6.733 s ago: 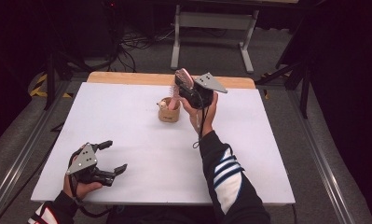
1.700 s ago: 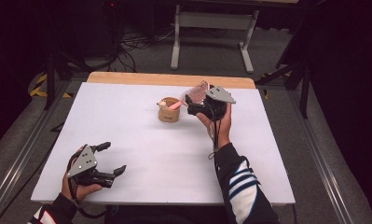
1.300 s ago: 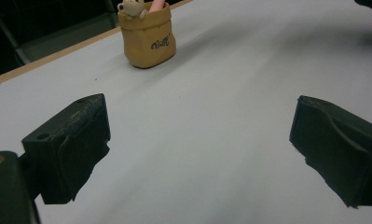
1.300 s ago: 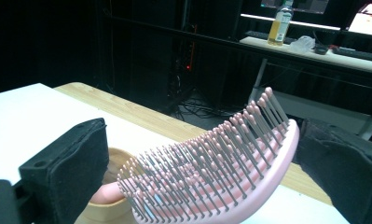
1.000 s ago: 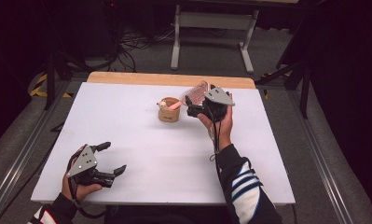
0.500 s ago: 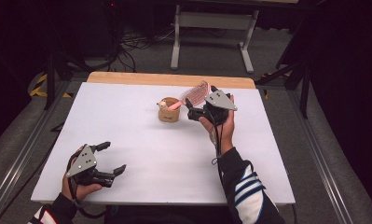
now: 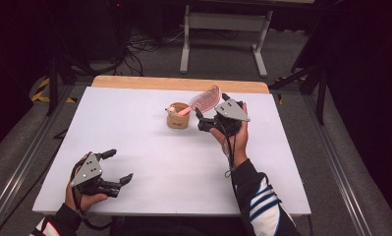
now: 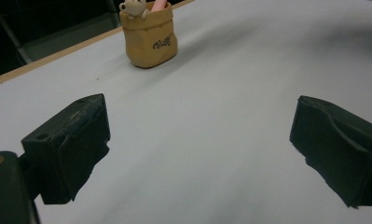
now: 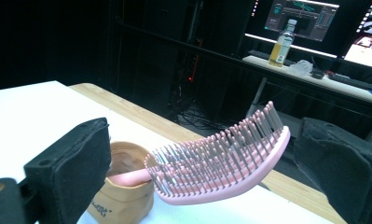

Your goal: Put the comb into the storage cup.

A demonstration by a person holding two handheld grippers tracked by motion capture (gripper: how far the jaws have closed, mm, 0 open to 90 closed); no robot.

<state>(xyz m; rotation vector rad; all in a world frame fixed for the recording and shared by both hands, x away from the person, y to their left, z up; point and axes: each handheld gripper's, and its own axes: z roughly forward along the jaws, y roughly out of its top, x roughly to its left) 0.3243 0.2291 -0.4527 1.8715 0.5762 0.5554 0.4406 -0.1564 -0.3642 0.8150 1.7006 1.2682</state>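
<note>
Table [image 7: 149, 147], white-topped with a wooden far edge, is seen carrying one small tan pouch-shaped holder [image 7: 178, 116] near its far middle. Holder is recorded upright, with a small bear figure at its rim. Pink hairbrush [image 7: 204, 101] stands in it handle-down; the bristled head leans out and up toward the right, so the long axis is tilted, not vertical.

Right gripper [image 7: 207, 122] is held just right of the holder. In the right gripper view the brush head [image 9: 221, 156] lies between the jaws, which are spread wide; no contact with either pad can be made out. Brush judged released, not gripped.

Left gripper [image 7: 116, 167] is rested near the table's near-left corner, jaws likewise spread and holding nothing, well apart from the holder [image 8: 148, 35].

Right hand is clearly the nearer. Any coming move is judged to turn on the jaws bracketing the head across its tilted axis.
</note>
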